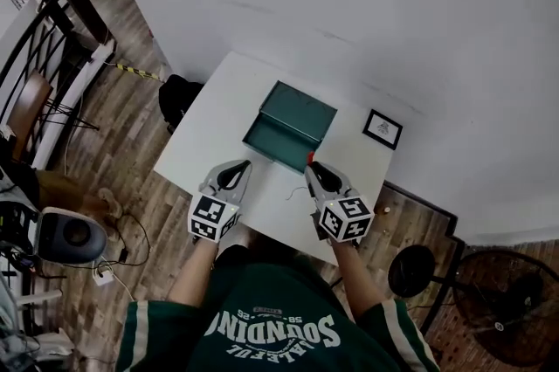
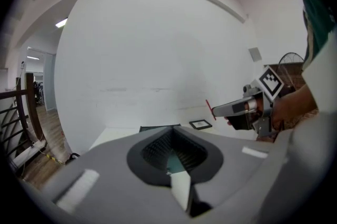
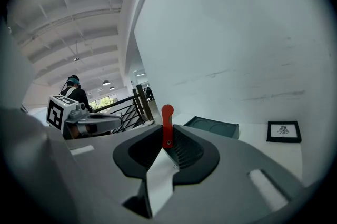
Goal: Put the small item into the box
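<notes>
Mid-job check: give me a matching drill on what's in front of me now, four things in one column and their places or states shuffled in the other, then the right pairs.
Things:
1. red item
2. green box
3. framed picture
4. left gripper

Places or states:
A. fingers together, nothing between them
B. lying near the far right corner of the table
C. clamped in the fingers of the right gripper
D. mid-table, just ahead of both grippers

Pairs: 1-C; 2-D; 3-B; 4-A
</notes>
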A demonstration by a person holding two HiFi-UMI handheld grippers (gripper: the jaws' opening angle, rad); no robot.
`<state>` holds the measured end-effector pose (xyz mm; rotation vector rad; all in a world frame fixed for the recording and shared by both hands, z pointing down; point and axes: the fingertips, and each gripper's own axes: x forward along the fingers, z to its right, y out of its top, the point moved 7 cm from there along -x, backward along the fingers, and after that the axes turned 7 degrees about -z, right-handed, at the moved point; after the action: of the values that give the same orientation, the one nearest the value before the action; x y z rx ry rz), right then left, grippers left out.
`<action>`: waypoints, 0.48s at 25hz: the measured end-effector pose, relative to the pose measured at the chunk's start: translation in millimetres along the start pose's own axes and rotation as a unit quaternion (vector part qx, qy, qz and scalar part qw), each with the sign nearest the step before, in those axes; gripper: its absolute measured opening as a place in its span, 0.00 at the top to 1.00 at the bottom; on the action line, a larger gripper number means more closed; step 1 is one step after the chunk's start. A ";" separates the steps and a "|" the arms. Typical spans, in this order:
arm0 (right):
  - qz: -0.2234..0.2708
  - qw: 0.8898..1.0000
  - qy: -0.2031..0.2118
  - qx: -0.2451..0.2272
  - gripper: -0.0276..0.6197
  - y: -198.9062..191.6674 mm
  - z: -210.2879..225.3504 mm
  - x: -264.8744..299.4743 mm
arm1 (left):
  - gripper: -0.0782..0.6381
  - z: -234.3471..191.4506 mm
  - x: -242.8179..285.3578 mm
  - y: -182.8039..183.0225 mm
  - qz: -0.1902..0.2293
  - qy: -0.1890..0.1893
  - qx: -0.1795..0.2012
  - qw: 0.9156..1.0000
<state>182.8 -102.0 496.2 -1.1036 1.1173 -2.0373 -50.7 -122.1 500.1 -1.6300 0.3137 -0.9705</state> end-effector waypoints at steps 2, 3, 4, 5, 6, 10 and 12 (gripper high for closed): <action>-0.001 1.000 0.000 0.003 0.86 2.8 8.2 3.6 | 0.82 -5.5 8.3 0.2 -0.004 0.002 -0.006 1.000; -0.003 1.000 -0.001 0.004 0.86 3.7 11.7 4.6 | 0.82 -7.2 11.7 0.9 -0.005 0.001 -0.007 1.000; -0.004 1.000 -0.002 0.006 0.86 4.1 15.2 5.5 | 0.82 -8.5 15.3 1.2 -0.007 0.000 -0.008 1.000; -0.006 1.000 -0.004 0.008 0.86 4.1 18.9 6.3 | 0.82 -9.7 19.6 1.2 -0.009 -0.002 -0.008 1.000; -0.007 1.000 -0.007 0.010 0.86 4.2 22.6 7.1 | 0.82 -10.8 24.2 1.5 -0.010 -0.004 -0.009 1.000; -0.007 1.000 -0.017 0.015 0.86 6.8 30.2 10.2 | 0.82 -16.7 39.8 6.6 -0.010 -0.016 -0.006 1.000; -0.008 1.000 -0.023 0.018 0.86 7.6 31.0 13.2 | 0.82 -21.3 45.9 9.2 -0.008 -0.022 -0.005 1.000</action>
<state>203.5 -128.4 504.5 -1.1397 1.0491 -2.0251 -35.1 -169.9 511.2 -1.6635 0.2767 -0.9459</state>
